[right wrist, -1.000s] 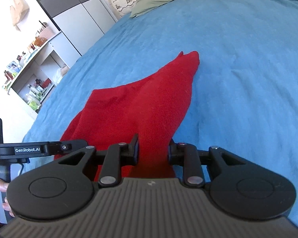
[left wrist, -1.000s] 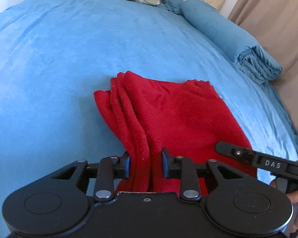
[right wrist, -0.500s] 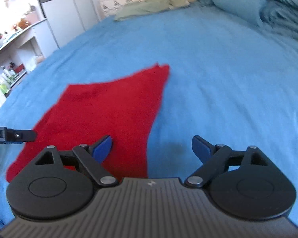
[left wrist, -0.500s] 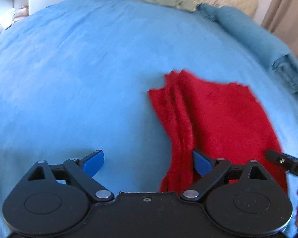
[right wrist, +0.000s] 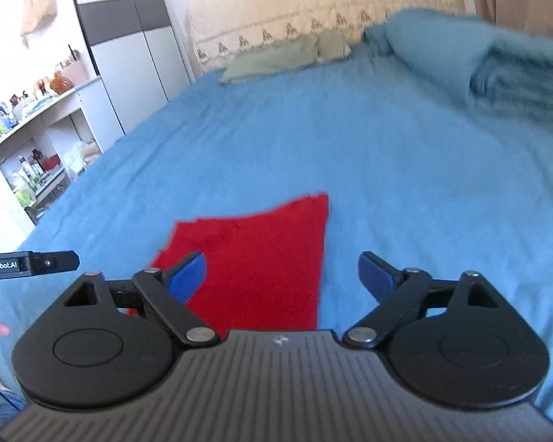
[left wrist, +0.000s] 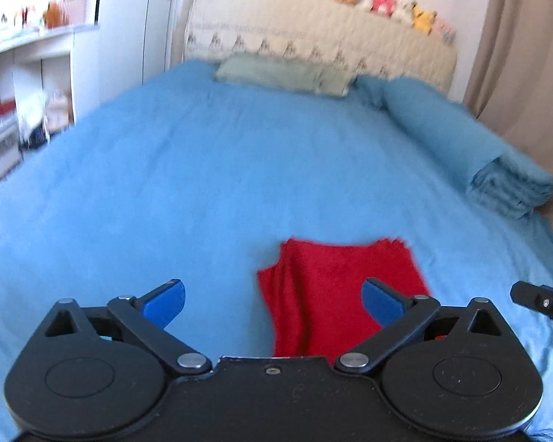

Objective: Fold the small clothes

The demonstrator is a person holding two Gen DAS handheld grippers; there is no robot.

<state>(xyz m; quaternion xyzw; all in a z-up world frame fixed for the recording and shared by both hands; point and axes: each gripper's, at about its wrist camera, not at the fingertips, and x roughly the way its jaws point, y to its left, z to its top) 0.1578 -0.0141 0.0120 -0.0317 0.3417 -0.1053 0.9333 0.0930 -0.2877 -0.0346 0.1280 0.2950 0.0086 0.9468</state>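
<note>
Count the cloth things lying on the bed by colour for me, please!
Red garment: 1
Green pillow: 1
Blue rolled blanket: 1
Total: 3

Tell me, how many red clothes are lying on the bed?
1: a single red garment lies folded on the blue bedspread, just ahead of both open grippers. Nothing more red shows, though anything under it would be hidden.

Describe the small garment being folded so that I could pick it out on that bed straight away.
Start with the big bed under a blue sheet. At its near end, just ahead of both open tongs, a small red cloth lies folded. It is the only red thing on the sheet; the folded blanket is blue and the pillow pale green.
</note>
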